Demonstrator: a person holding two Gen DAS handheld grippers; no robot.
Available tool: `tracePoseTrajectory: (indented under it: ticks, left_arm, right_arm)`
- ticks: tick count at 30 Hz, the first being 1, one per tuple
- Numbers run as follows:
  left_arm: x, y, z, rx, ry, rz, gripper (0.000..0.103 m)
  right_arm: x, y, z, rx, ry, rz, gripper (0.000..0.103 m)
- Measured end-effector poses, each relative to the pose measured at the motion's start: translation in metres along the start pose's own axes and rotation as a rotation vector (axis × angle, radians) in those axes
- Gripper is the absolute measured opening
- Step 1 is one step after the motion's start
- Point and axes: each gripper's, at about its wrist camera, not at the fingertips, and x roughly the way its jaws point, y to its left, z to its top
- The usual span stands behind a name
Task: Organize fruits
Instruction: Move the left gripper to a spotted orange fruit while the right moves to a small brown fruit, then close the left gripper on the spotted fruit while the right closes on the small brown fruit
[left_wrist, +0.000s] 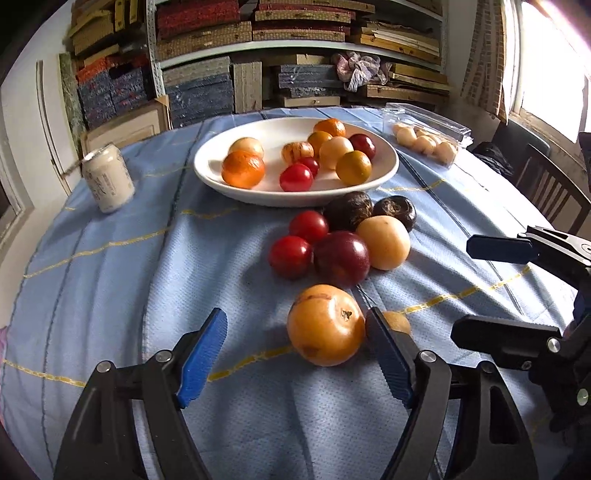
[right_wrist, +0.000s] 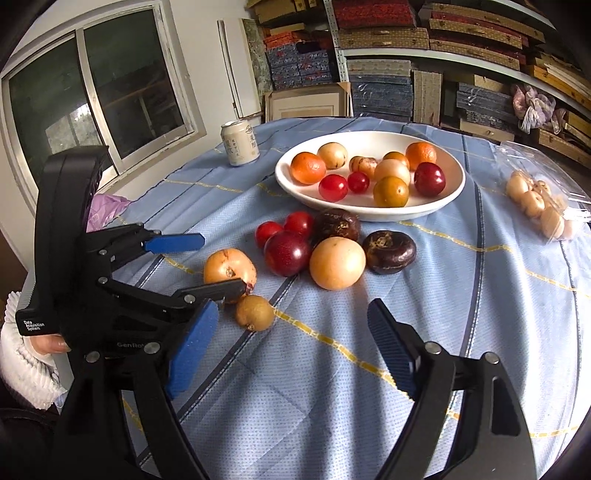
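Observation:
A white bowl holds several fruits. On the blue cloth in front of it lies a cluster of two red fruits, a dark red plum, a pale round fruit and two dark brown ones. Nearer lies an orange-yellow fruit with a small brown fruit beside it. My left gripper is open, its right finger touching the orange-yellow fruit. My right gripper is open and empty, near the small brown fruit.
A white drink can stands at the far left of the round table. A clear plastic pack of pale fruits lies at the right. Shelves of boxes stand behind. A chair stands at the right edge.

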Motion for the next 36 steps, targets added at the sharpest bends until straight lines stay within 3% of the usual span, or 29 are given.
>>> tracePoseTrajectory:
  ticks: [4, 9, 16, 18, 28, 36]
  left_arm:
    - [0.001, 0.002, 0.000, -0.011, 0.000, -0.014, 0.076]
    - [0.007, 0.006, -0.001, -0.027, 0.031, -0.034, 0.061]
    - [0.005, 0.017, -0.002, -0.057, 0.022, -0.019, 0.057]
    - [0.005, 0.017, -0.002, -0.059, 0.024, -0.020, 0.045]
    - [-0.003, 0.023, -0.003, -0.076, 0.009, -0.003, 0.045]
    - [-0.003, 0.024, -0.004, -0.060, 0.012, 0.004, 0.045]
  right_arm:
    - [-0.002, -0.005, 0.001, 0.012, -0.005, -0.017, 0.083]
    - [-0.002, -0.007, 0.000, 0.022, -0.004, -0.020, 0.084]
    - [0.001, -0.005, 0.000, 0.013, 0.008, -0.012, 0.084]
    - [0.003, -0.004, -0.001, 0.010, 0.014, -0.010, 0.084]
    - [0.019, 0.019, -0.007, -0.058, 0.050, 0.023, 0.083]
    - [0.032, 0.025, -0.003, -0.066, 0.073, 0.028, 0.059]
